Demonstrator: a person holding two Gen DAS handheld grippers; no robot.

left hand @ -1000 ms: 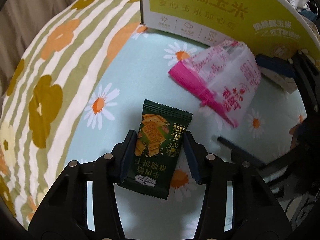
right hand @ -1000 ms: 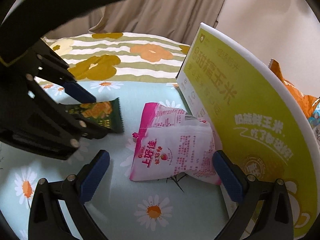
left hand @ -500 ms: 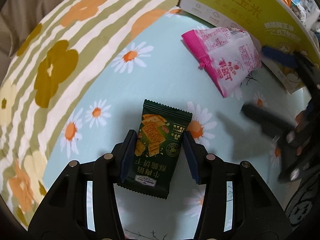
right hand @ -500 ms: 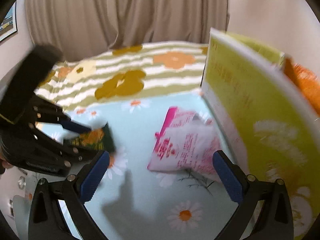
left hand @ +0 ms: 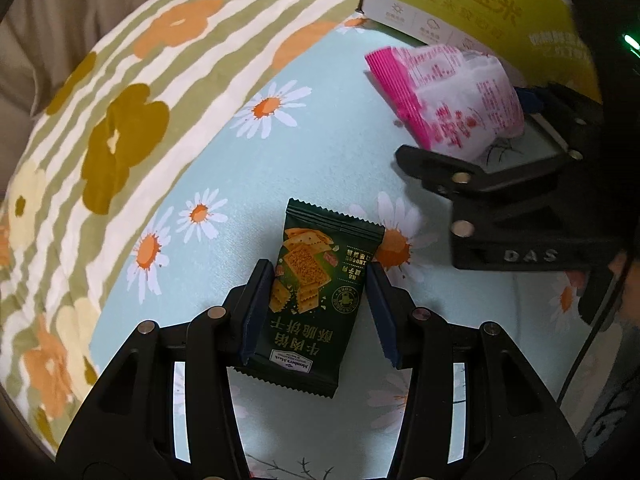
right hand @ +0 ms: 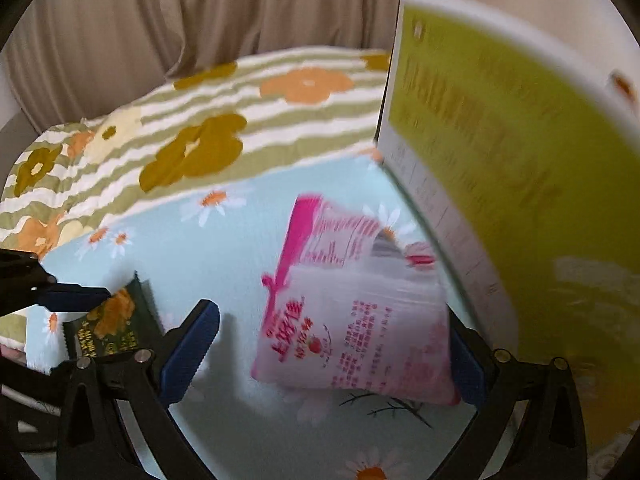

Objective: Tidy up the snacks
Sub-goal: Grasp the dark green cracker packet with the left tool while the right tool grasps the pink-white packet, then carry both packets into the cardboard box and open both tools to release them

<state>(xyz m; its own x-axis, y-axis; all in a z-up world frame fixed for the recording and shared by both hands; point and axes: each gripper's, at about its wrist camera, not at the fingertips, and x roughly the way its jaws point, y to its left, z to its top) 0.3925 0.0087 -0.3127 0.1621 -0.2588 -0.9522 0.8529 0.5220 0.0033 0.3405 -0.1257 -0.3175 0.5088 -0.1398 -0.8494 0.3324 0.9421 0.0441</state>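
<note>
- Landmark: the yellow-green carton (left hand: 476,4), standing upright on the bed at the far right; its white-edged corner faces the open sheet.
- Left gripper (left hand: 316,304) clamps a green cracker packet (left hand: 316,292) by its two long sides; the pads press on the wrapper, and the packet's serrated ends stick out past the fingers at both ends. It sits well out from the carton, over the pale blue daisy sheet (left hand: 320,152).
- Right gripper (right hand: 328,356) stands wide, one blue pad on each side of a pink-and-white snack bag (right hand: 352,316). The pad on the carton side is at the bag's edge; the other pad stands clear of it, with a gap of sheet showing.
- The pink-and-white bag lies right against the carton's foot, its pink crimped end pointing away from the right gripper.
- Open room: a broad stretch of bare blue sheet runs from the carton toward the green packet, and more lies beyond the bag's pink end. Little slack is left between bag and carton wall.
- Edges: the blue sheet gives way to a green-striped flower quilt (right hand: 200,128) on the side away from the carton; beige curtains (right hand: 200,12) hang behind that.
- Count: two grippers, two loose snack packs (one green, one pink), one carton.
- The right wrist view is motion-blurred; the carton's print is unreadable there.
</note>
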